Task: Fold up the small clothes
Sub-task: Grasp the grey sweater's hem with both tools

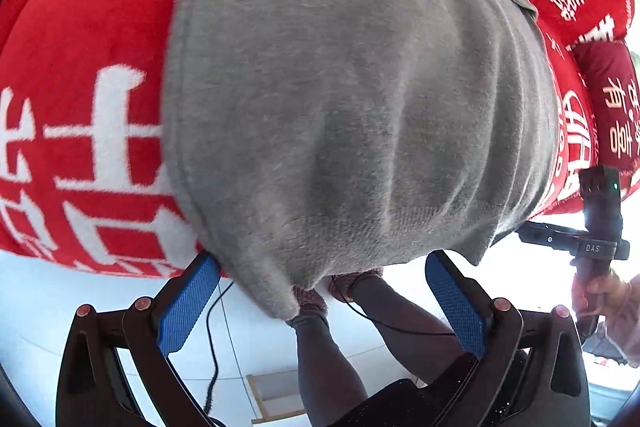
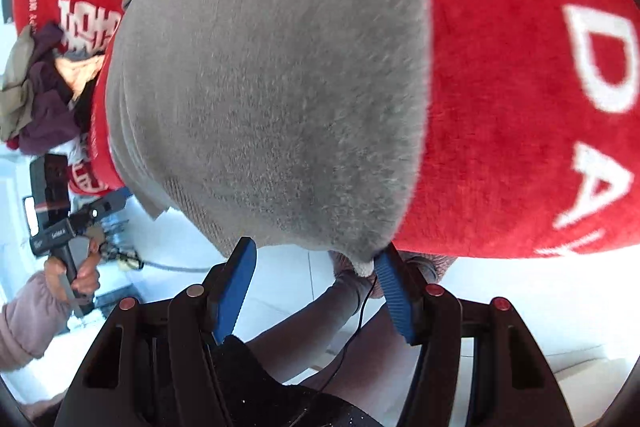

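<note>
Left wrist view: the grey garment fills the centre, lying on a red blanket. The left gripper at the bottom has its blue fingers spread, the garment's lower edge between them.

Right wrist view: the garment again fills the centre; a pile of clothes sits at left. The right gripper is spread, its right-hand finger touching the hem corner.

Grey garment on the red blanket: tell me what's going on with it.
A person is folding a grey garment spread on a red blanket with white lettering. Both handheld grippers are at its near edge with fingers apart: the left gripper straddles one hanging corner, the right gripper the other. Neither is clamped on the fabric. A pile of other clothes waits beside it.
</note>
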Tool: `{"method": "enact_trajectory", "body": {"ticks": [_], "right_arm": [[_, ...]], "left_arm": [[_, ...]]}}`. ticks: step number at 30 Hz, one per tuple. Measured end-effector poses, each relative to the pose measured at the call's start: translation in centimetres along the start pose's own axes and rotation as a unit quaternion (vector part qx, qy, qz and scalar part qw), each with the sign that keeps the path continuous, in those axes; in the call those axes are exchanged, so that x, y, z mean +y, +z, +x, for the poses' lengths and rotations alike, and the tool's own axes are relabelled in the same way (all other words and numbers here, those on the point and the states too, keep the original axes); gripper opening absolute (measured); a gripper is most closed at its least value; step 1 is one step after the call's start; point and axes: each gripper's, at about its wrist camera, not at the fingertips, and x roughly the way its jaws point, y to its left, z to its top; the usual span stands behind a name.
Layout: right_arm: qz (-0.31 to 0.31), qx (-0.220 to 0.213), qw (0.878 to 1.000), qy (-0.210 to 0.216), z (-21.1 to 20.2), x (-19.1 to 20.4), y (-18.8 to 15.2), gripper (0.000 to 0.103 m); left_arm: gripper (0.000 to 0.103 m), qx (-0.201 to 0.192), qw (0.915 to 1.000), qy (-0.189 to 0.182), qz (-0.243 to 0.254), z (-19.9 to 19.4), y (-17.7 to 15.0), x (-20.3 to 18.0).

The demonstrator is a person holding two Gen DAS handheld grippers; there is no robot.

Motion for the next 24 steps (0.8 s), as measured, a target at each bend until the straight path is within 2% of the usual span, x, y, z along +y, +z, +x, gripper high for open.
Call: {"method": "enact_trajectory", "body": {"ticks": [4,8,13,18,20,24], "right_arm": [[-0.018,0.012,1.000,0.004,0.3,0.3,-0.1,0.067],[-0.015,0.010,1.000,0.008,0.1,-0.2,-0.1,0.066],[-0.012,0.005,1.000,0.019,0.1,-0.3,-0.3,0.066],[-0.015,-0.006,0.998,0.065,-0.3,0.2,0.1,0.067],[-0.015,-0.007,0.997,0.074,0.2,0.4,0.3,0.067],[-0.002,0.007,0.996,0.085,1.5,0.3,0.2,0.066]], "left_arm": [[0.102,0.005,0.9998,0.016,0.005,0.9,-0.4,-0.2],[0.102,0.014,0.9998,0.014,-0.005,1.4,-0.9,0.5],[0.102,0.017,0.9997,-0.018,0.000,2.1,-0.6,-0.1],[0.102,0.005,0.9985,-0.052,0.017,1.4,-0.3,-1.6],[0.102,0.004,0.9985,-0.053,0.017,1.5,0.0,-1.8],[0.091,-0.001,0.9992,-0.038,0.007,1.8,0.1,-1.8]]}}
